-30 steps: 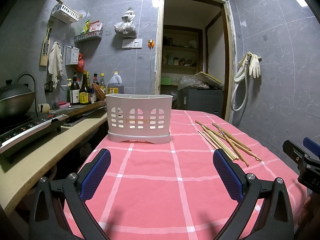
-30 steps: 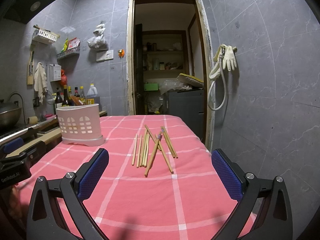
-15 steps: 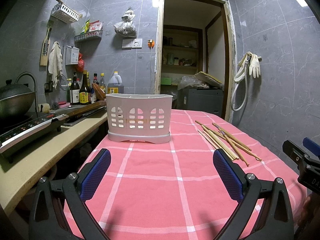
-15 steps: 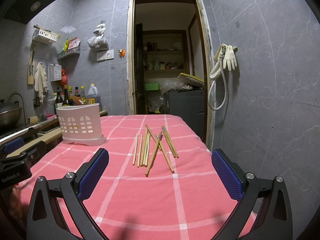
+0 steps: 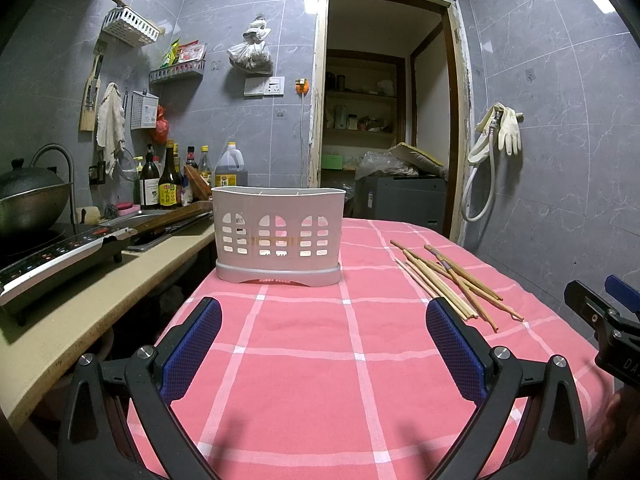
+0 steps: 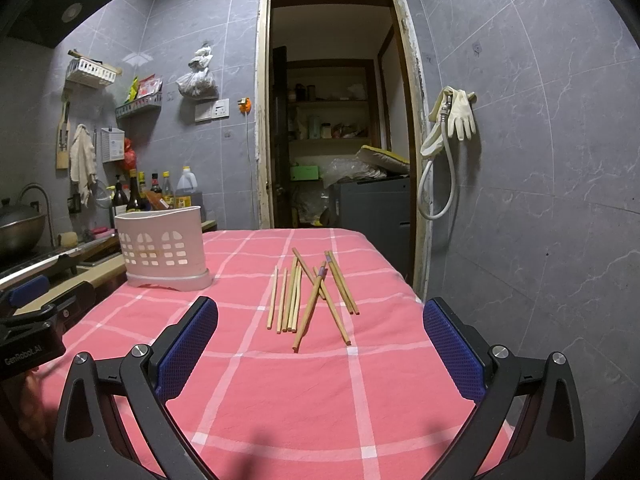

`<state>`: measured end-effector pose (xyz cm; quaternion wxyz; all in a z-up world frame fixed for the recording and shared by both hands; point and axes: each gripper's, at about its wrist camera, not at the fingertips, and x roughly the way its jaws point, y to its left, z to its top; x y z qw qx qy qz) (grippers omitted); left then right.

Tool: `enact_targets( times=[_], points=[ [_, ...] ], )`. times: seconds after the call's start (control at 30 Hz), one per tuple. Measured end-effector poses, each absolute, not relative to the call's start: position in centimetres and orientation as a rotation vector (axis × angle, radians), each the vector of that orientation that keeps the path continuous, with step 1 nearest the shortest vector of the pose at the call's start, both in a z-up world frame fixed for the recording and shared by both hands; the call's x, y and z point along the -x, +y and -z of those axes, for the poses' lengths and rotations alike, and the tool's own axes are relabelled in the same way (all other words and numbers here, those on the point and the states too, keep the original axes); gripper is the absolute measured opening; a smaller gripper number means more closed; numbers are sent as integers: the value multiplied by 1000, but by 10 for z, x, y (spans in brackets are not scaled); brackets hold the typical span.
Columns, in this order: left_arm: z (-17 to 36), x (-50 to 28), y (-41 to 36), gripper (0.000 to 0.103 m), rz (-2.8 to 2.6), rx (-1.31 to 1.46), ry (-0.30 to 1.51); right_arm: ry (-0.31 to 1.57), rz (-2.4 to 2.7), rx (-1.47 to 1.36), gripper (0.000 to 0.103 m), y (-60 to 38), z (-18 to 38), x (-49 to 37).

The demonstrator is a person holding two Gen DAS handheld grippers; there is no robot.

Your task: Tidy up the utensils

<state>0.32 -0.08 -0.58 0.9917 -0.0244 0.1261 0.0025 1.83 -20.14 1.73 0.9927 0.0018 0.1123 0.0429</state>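
A white slotted utensil holder (image 5: 278,236) stands upright on the pink checked tablecloth (image 5: 304,360); it also shows in the right wrist view (image 6: 162,249) at the left. Several wooden chopsticks (image 6: 311,296) lie loose in a heap on the cloth, right of the holder; in the left wrist view the chopsticks (image 5: 448,280) lie at the right. My left gripper (image 5: 324,344) is open and empty, low over the near cloth, facing the holder. My right gripper (image 6: 320,344) is open and empty, just short of the chopsticks.
A counter (image 5: 80,300) with an induction cooker (image 5: 60,254), a wok (image 5: 28,200) and bottles (image 5: 168,180) runs along the left. An open doorway (image 5: 384,120) is behind the table. A hose and gloves (image 6: 452,128) hang on the right wall.
Almost nothing differs. The right wrist view has crept very slightly toward the chopsticks; both grippers stay open.
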Motion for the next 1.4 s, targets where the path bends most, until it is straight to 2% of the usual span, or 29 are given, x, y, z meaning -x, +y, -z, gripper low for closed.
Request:
enact_targets(
  times=[1.4],
  points=[
    [9, -4, 0, 100, -9, 46, 248, 241, -79, -5, 103, -202, -18, -22]
  ],
)
